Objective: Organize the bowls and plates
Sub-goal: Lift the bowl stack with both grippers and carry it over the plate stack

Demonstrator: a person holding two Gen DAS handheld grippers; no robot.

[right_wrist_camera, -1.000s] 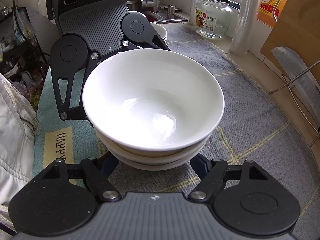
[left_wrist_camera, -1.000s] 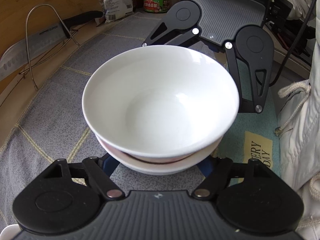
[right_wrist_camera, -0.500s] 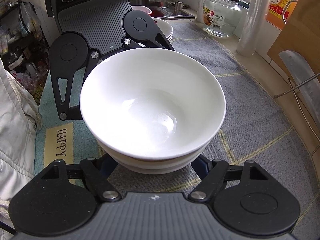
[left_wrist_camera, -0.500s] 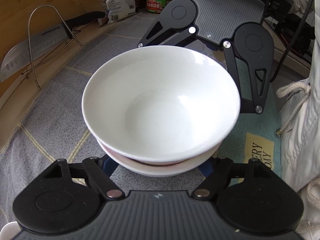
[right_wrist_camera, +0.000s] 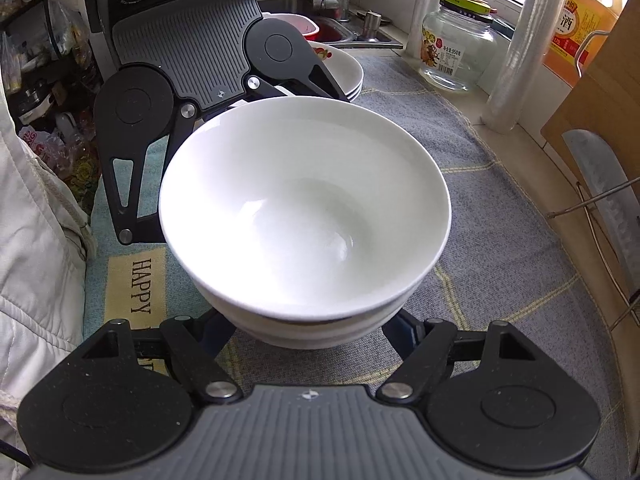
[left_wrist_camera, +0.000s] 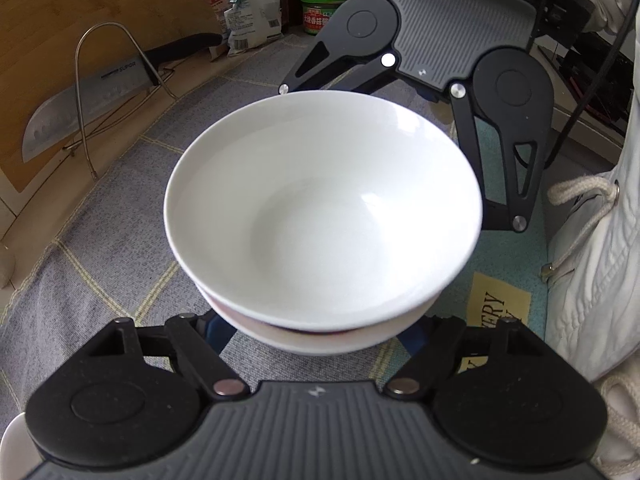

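A stack of white bowls (left_wrist_camera: 320, 216) fills the middle of both views, also seen in the right wrist view (right_wrist_camera: 304, 208). A red trim shows on a lower bowl in the left wrist view. My left gripper (left_wrist_camera: 316, 332) is spread wide around the stack's base on one side. My right gripper (right_wrist_camera: 308, 332) is spread around it on the opposite side. Each gripper faces the other across the stack. The fingertips are hidden under the bowls. The stack appears lifted above the grey mat (right_wrist_camera: 500, 208). A stack of plates (right_wrist_camera: 344, 68) stands behind the left gripper in the right wrist view.
A cleaver (left_wrist_camera: 92, 96) leans in a wire rack against a wooden board on the left. A glass jar (right_wrist_camera: 456, 48), a roll of wrap (right_wrist_camera: 520, 52) and an oil bottle (right_wrist_camera: 576, 20) line the window. A sink (right_wrist_camera: 360, 32) is beyond the plates. A white jacket (left_wrist_camera: 592, 240) hangs alongside.
Both grippers have risen with the bowl stack held between them. The mat and the cleaver rack look farther below and the plates come into view.
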